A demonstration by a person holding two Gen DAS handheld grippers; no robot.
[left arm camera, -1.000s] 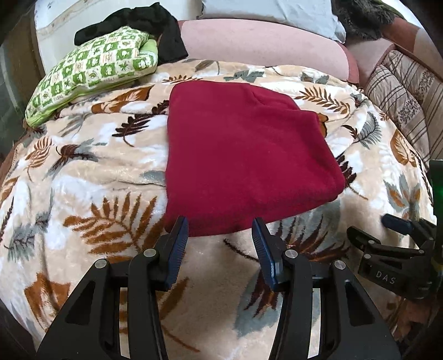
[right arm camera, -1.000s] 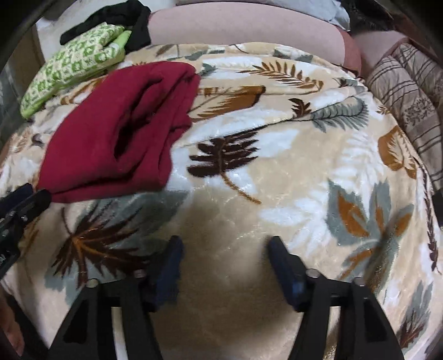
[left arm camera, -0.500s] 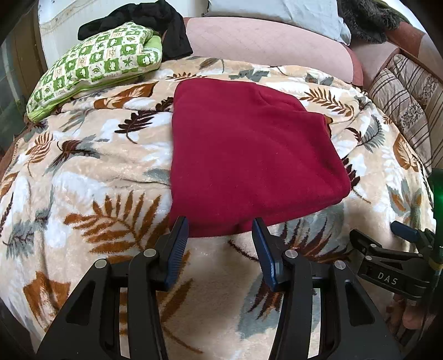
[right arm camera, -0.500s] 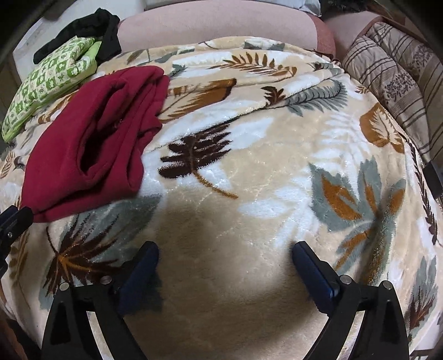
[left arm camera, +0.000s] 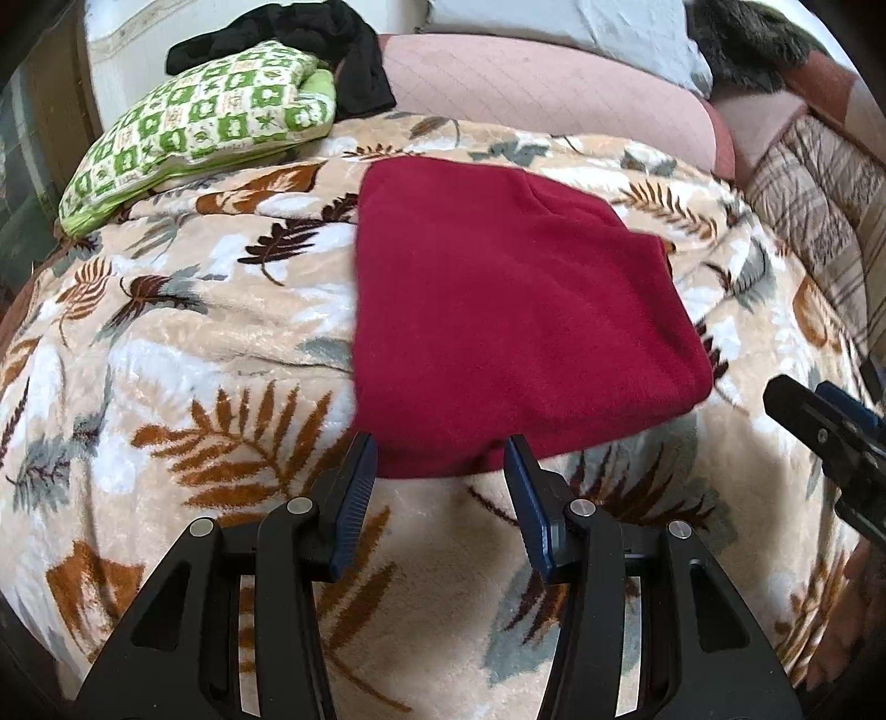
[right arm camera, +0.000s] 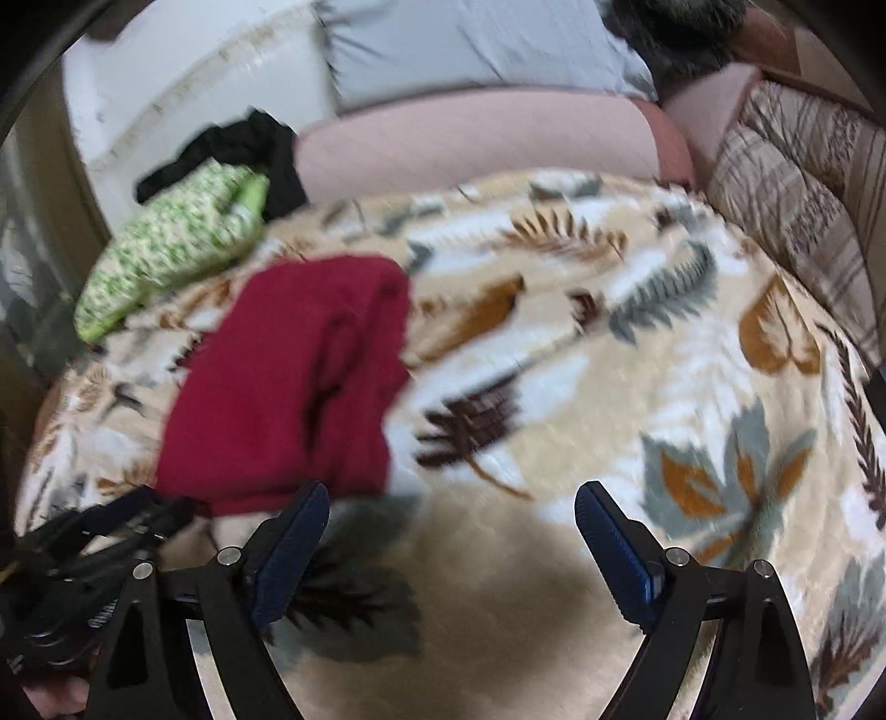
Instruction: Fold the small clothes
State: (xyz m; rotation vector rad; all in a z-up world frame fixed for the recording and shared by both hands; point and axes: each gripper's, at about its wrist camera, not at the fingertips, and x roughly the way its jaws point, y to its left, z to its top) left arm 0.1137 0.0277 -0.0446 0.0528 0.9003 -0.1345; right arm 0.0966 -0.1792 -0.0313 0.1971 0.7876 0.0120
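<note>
A dark red folded garment (left arm camera: pixel 509 315) lies flat on the leaf-print blanket (left arm camera: pixel 210 343); it also shows in the right wrist view (right arm camera: pixel 293 382), left of centre, with its layered fold edge facing right. My left gripper (left arm camera: pixel 440 459) is open and empty, its tips at the garment's near hem. My right gripper (right arm camera: pixel 451 509) is open wide and empty, above the blanket just right of the garment's near corner. The right gripper shows in the left wrist view (left arm camera: pixel 830 421) at the right edge. The left gripper shows in the right wrist view (right arm camera: pixel 111 531) at the lower left.
A green-and-white patterned cushion (left arm camera: pixel 199 122) and a black garment (left arm camera: pixel 310 33) lie at the back left. A pink bolster (left arm camera: pixel 542 83) and a grey pillow (left arm camera: pixel 565 22) run along the back. A striped cushion (left arm camera: pixel 819 188) lines the right side.
The right gripper has opened wider and tilted up and toward the garment. The left gripper has stayed open and crept a little closer to the hem.
</note>
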